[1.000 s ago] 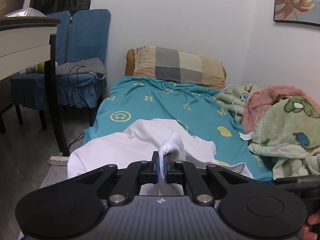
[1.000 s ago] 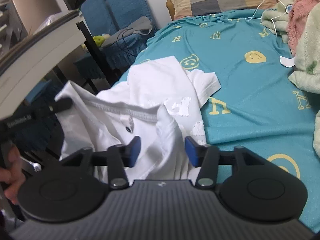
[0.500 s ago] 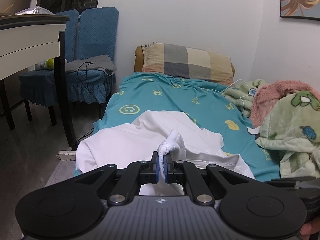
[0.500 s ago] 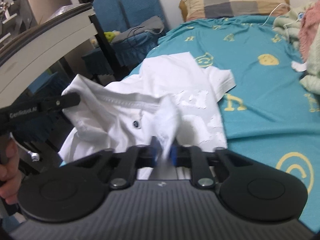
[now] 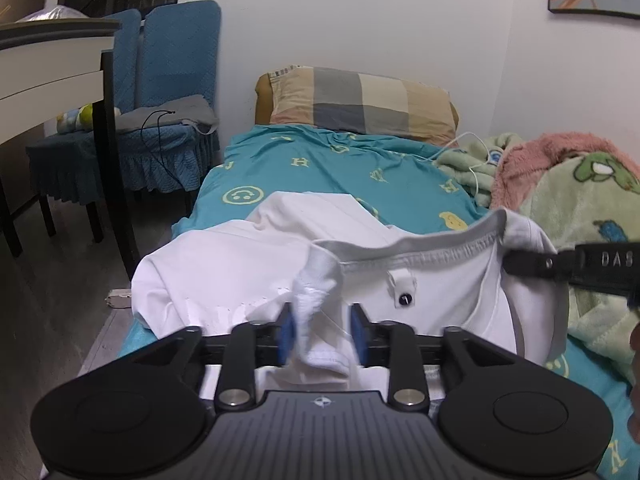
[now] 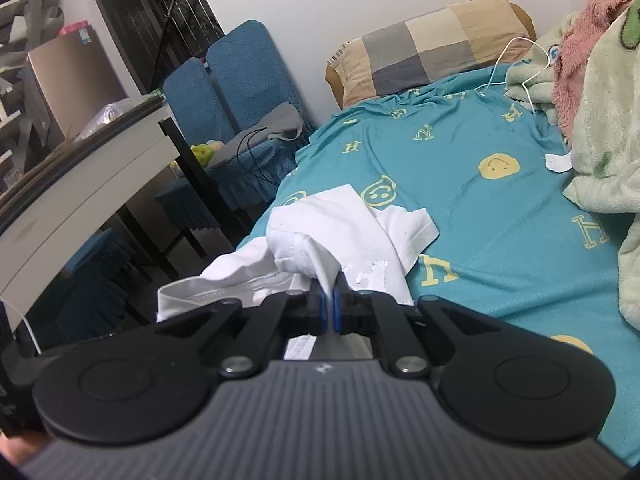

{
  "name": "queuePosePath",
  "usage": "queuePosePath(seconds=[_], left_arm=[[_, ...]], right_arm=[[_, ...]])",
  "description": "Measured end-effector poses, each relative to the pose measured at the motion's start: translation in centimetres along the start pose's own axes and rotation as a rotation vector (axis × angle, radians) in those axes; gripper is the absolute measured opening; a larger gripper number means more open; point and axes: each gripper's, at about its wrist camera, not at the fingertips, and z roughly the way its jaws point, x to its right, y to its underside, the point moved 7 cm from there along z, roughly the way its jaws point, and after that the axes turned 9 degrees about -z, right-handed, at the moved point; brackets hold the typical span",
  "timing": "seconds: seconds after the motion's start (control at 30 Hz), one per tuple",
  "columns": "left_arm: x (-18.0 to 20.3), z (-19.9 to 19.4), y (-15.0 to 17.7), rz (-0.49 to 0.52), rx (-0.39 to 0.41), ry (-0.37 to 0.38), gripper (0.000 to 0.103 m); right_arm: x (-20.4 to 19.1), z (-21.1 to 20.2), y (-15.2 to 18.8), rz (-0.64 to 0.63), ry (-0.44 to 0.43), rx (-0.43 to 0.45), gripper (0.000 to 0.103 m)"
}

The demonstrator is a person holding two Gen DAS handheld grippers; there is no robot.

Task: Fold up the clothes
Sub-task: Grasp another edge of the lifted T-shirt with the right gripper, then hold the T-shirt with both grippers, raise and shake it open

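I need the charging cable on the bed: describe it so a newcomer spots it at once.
Start at the checked pillow at the head of the bed. Just in front of it, toward the green blanket, a thin white cable loops across the teal sheet. It is the only cord on the bed; the chair's one is black.

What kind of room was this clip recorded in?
Most likely a small bedroom in a home. A bed with a teal smiley-print sheet and a checked pillow stands against the wall, fleece blankets heaped on one side, and blue-covered chairs by a desk.
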Motion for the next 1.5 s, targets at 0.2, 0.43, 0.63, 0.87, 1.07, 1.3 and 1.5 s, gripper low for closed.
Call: queuePosePath(seconds=[0.2, 0.43, 0.63, 0.87, 1.07, 1.3, 1.5], left_arm=[[0.8, 0.1, 1.6, 0.088, -0.036, -0.021, 0.052], [-0.9, 1.0, 2.1, 0.055, -0.053, -0.090, 0.030], [-2.4, -0.6, -0.5, -0.059, 0.063, -0.103, 0.010], [-2.1, -10.6, -8.2, -0.136, 0.363, -0.056, 0.008], [-0.1, -24.4, -17.3, -0.122, 0.597, 0.015, 0.008], [3.3, -42.9, -27.0, -0.030, 0.800, 0.110, 0.008], [7.6, -54.2, -30.2, 0.075, 0.894, 0.198, 0.008]], right_arm=[[0.6, 0.0, 0.0, 0.032, -0.004, 0.000, 0.007], [1.4, -0.1, 0.0, 0.053, 0.022, 0.014, 0.007], [1.7, -1.0, -0.8, 0.017, 0.090, 0.085, 0.006], [-2.1, -9.0, -7.5, -0.042, 0.134, 0.328, 0.006], [-9.7, -20.1, -15.9, -0.164, 0.131, 0.513, 0.006], [-18.3, -36.9, -23.9, -0.276, 0.132, 0.737, 0.006], [-22.2, -48.6, -27.4, -0.326, 0.138, 0.867, 0.006]])
